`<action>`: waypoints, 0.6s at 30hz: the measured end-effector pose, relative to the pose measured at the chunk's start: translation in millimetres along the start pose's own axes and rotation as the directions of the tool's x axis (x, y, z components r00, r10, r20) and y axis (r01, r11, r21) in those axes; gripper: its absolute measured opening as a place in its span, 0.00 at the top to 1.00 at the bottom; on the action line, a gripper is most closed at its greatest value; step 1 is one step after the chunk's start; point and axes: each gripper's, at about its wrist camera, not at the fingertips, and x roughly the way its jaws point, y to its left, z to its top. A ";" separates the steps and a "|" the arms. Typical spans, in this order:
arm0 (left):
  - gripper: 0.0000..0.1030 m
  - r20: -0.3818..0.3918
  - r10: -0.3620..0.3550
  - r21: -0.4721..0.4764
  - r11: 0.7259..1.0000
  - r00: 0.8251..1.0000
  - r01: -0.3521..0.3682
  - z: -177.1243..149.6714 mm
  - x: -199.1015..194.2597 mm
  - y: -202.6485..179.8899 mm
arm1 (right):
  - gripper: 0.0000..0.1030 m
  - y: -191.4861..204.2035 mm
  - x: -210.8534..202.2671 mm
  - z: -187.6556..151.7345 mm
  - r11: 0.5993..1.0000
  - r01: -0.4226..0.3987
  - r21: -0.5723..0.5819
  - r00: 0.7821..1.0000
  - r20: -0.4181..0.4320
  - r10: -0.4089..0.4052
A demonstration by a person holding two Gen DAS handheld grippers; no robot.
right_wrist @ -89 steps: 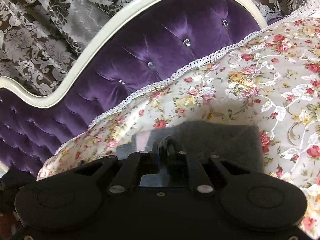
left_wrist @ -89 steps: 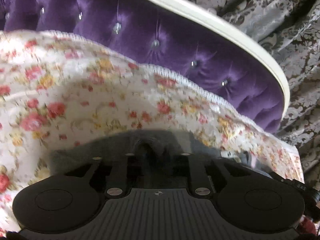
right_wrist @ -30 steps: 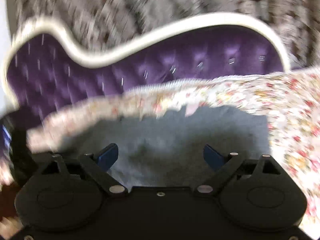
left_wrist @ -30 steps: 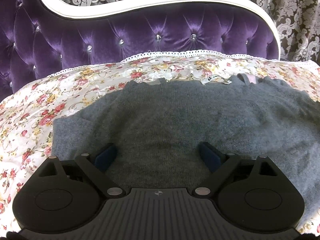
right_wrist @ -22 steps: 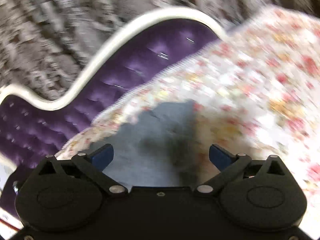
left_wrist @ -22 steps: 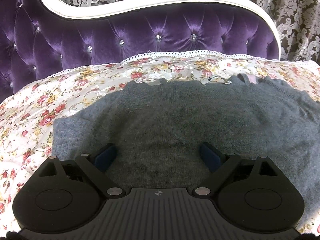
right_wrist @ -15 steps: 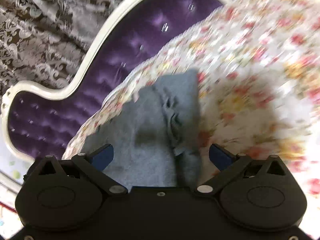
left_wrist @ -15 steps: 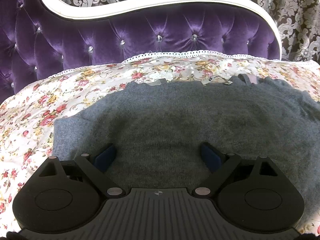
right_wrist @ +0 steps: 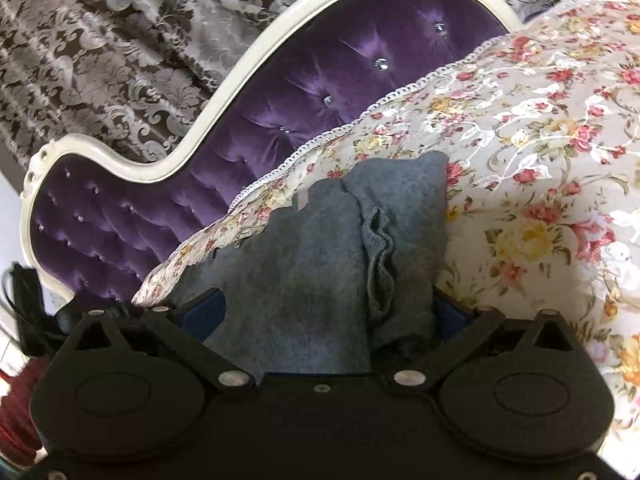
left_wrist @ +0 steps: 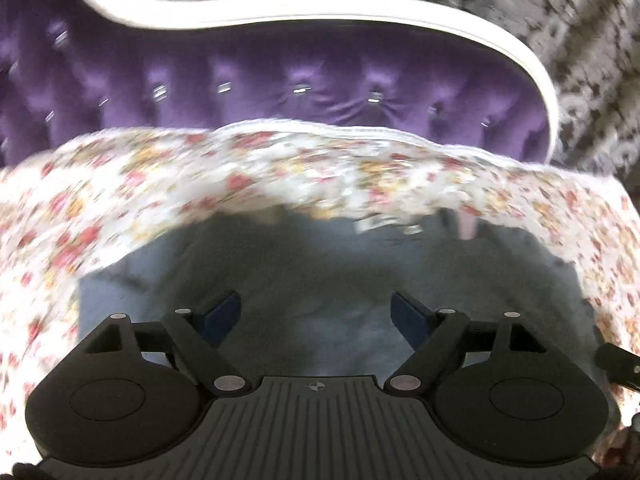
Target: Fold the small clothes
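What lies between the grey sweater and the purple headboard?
A strip of floral bedspread with a white lace edge separates the grey sweater from the purple headboard; the right wrist view shows it.

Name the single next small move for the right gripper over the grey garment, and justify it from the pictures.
Probably ease the right gripper forward and close on the grey garment's bunched fold. Its jaws stand wide open, nothing gripped, and the fold lies between them on the floral cover.
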 end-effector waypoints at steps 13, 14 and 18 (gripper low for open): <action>0.21 -0.068 0.090 0.082 0.993 0.994 -0.085 -2.7 52.2 -43.5 | 0.00 -11.2 -3.4 3.6 0.998 -0.047 0.044 0.999 -0.011 0.048; 0.25 -0.065 0.088 0.076 0.994 0.994 -0.083 -1.3 47.1 -43.3 | 0.00 -11.0 -3.6 3.4 0.998 -0.046 0.042 0.999 -0.011 0.046; 0.27 -0.017 0.048 0.033 0.998 0.999 -0.047 -13.5 16.1 -46.2 | 0.00 -11.4 -4.3 3.4 0.998 -0.052 0.046 0.999 -0.011 0.053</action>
